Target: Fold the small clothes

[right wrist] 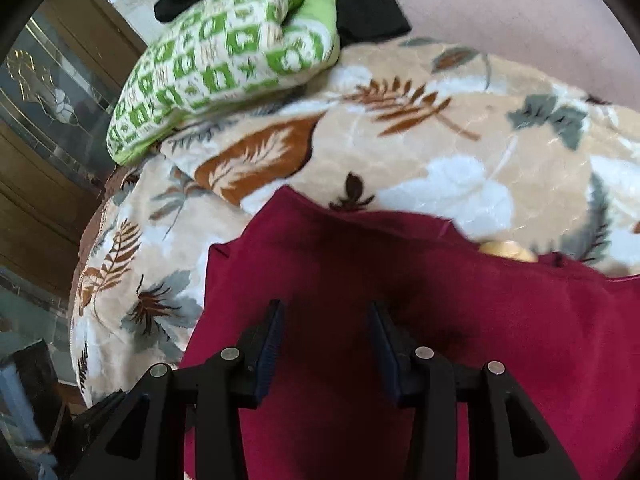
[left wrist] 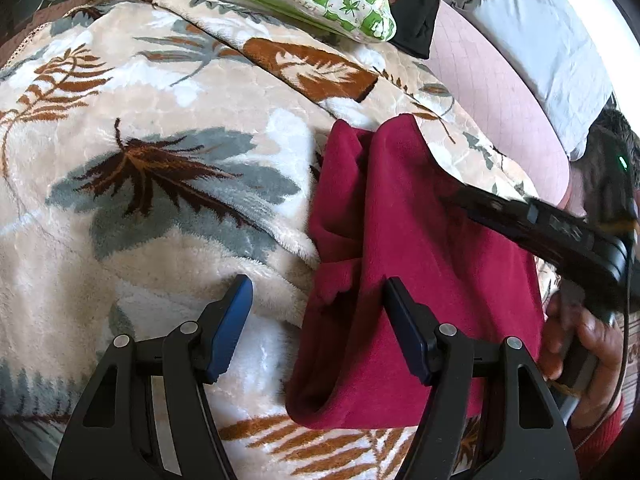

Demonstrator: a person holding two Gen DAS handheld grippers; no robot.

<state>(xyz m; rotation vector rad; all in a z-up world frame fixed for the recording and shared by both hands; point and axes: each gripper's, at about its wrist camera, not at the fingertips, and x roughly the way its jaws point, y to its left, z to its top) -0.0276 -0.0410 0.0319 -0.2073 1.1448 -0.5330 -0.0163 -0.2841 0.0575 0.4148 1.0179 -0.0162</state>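
Our open left tongs [left wrist: 318, 304] straddle the cloth's [left wrist: 404, 248] left edge, its length running away ahead; right tongs [right wrist: 326, 322] open, directly over it.

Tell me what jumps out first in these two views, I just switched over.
The dark red garment dominates, lying rumpled on the leaf-patterned plush blanket, right of centre in the left wrist view. Both grippers are open: the left gripper straddles its left edge, the right gripper hovers over its middle. A green-and-white checked pillow lies at the far end.
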